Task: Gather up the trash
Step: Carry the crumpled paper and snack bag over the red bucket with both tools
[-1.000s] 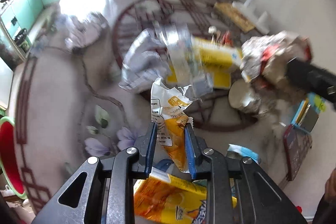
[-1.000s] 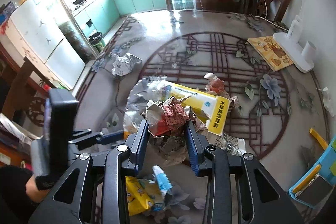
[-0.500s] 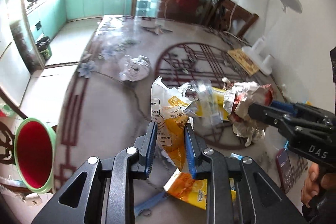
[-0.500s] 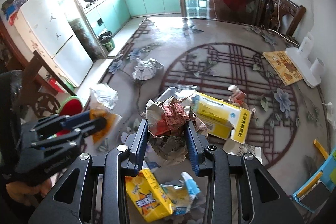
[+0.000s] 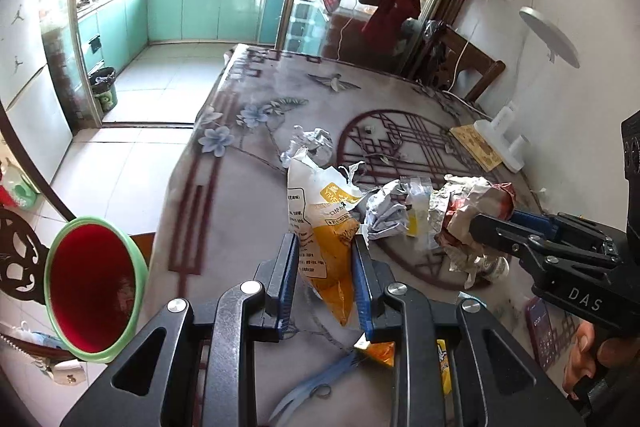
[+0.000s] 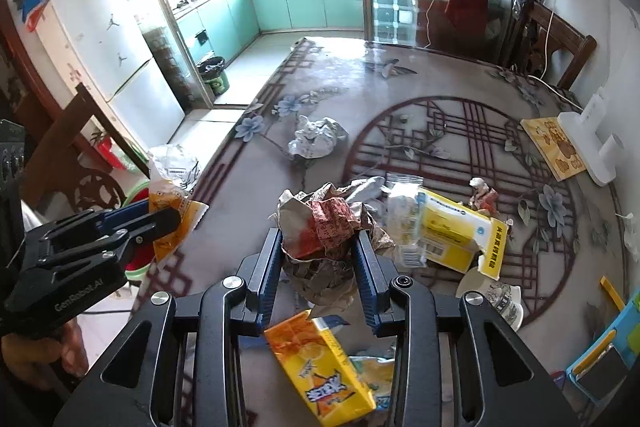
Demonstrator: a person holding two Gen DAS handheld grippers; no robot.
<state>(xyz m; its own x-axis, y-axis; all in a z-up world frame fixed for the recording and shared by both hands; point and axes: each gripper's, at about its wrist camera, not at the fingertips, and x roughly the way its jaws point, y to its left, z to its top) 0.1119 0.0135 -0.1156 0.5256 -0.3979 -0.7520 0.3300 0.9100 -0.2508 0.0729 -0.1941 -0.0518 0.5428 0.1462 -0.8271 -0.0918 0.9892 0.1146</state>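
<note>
Left wrist view: the left gripper point(image 5: 325, 279) holds a yellow-and-white snack bag point(image 5: 320, 223) upright, jaws closed narrow on its lower part. To its left, beyond the table point(image 5: 224, 211) edge, stands the bin point(image 5: 94, 291) with red inside — the carrying step, I judge. Next move: swing left over the bin and open.

Right wrist view: the right gripper point(image 6: 318, 269) pinches a crumpled paper wad point(image 6: 320, 227), jaws narrow. Below it lies an orange carton point(image 6: 320, 371); ahead and to the right, a yellow box point(image 6: 452, 231) — more trash waits.
</note>
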